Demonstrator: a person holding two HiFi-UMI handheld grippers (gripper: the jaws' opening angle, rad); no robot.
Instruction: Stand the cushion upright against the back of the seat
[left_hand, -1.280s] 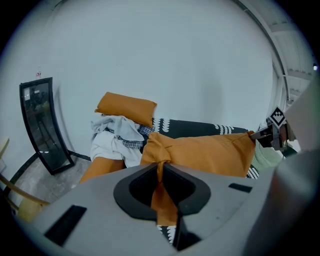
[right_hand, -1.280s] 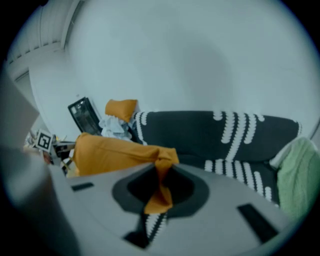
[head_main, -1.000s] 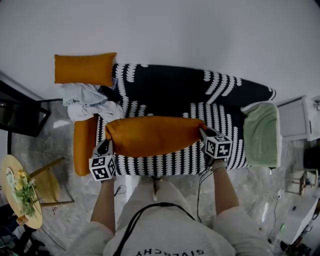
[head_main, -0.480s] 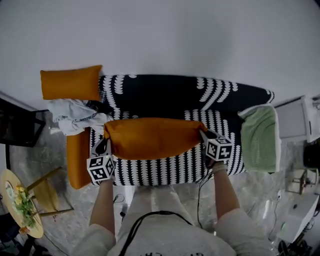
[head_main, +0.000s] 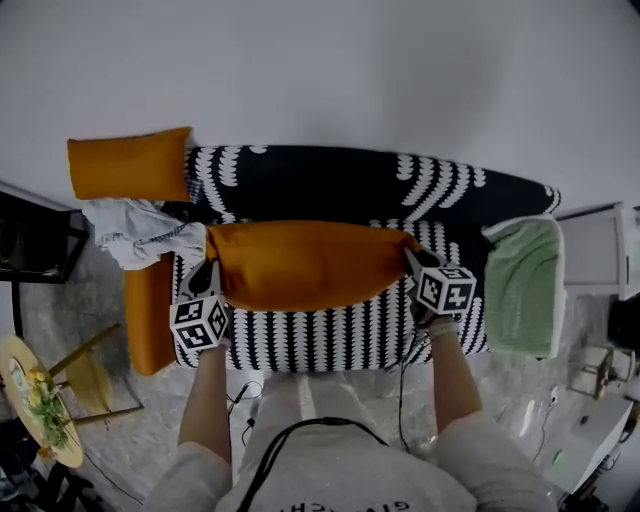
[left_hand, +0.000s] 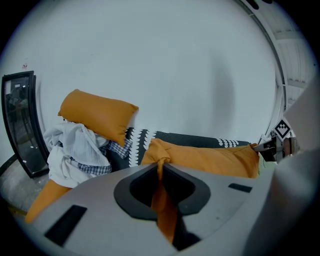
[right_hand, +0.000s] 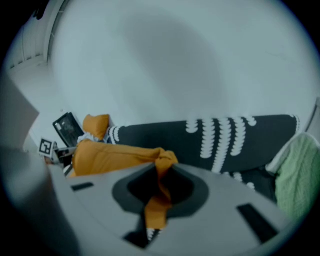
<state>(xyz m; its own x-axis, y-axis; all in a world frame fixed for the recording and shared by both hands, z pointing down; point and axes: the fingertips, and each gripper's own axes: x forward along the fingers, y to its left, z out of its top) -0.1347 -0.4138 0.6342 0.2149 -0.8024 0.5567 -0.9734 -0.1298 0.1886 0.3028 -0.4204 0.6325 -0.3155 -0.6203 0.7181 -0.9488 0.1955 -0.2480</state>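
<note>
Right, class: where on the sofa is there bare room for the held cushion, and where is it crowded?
Bare: the sofa back, from the spare orange cushion at its left end to the green blanket on the right. Crowded: the left end, where clothes are heaped beside that cushion.

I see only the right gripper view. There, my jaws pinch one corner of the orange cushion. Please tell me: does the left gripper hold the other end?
Observer: Yes. The left gripper view shows the left gripper shut on the opposite corner of the cushion.
Operator: What lies at the left end of the sofa?
Observer: A heap of light clothes, with a second orange cushion behind it against the wall.
Operator: Is anything on the floor on that side?
Observer: In the head view, a round yellow table with flowers stands there.
</note>
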